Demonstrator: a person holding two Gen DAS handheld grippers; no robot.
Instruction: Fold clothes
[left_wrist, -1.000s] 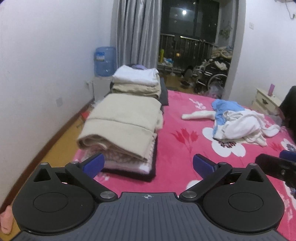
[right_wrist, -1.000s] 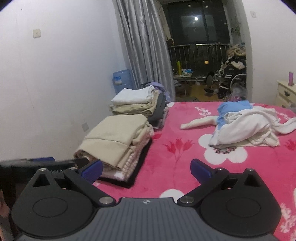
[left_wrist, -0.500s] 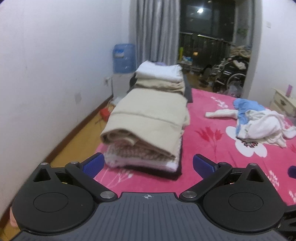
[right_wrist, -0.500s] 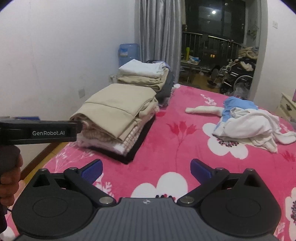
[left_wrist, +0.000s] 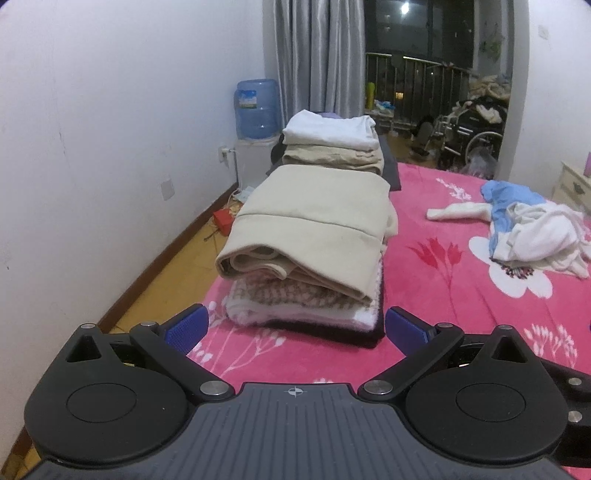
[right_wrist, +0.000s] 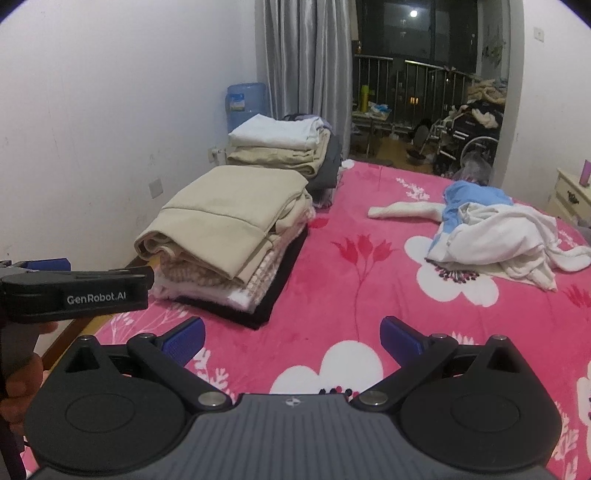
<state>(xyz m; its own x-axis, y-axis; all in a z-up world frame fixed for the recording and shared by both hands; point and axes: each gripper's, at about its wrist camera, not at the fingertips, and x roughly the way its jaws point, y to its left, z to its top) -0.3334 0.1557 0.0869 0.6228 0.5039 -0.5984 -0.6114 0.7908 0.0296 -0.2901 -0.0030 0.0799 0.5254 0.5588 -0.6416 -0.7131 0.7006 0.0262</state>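
A near stack of folded clothes with a beige piece on top (left_wrist: 314, 229) (right_wrist: 229, 206) lies on the pink flowered bed (left_wrist: 443, 295) (right_wrist: 351, 288). A second stack topped with white (left_wrist: 332, 129) (right_wrist: 277, 136) stands behind it. A loose pile of white and blue clothes (left_wrist: 532, 229) (right_wrist: 491, 232) lies at the right. My left gripper (left_wrist: 295, 328) is open and empty, just short of the near stack. It also shows from the side in the right wrist view (right_wrist: 74, 291). My right gripper (right_wrist: 291, 338) is open and empty above bare blanket.
A white wall runs along the left with wooden floor beside the bed (left_wrist: 166, 280). A blue water jug (left_wrist: 256, 107) stands by the grey curtain (left_wrist: 317, 55). A wheelchair (left_wrist: 476, 136) is at the back. A cream nightstand (right_wrist: 572, 195) is at the right.
Both grippers have drawn back and turned; the left view swung left to face the near stack. The left gripper came into the right view. Both jaws stayed open.
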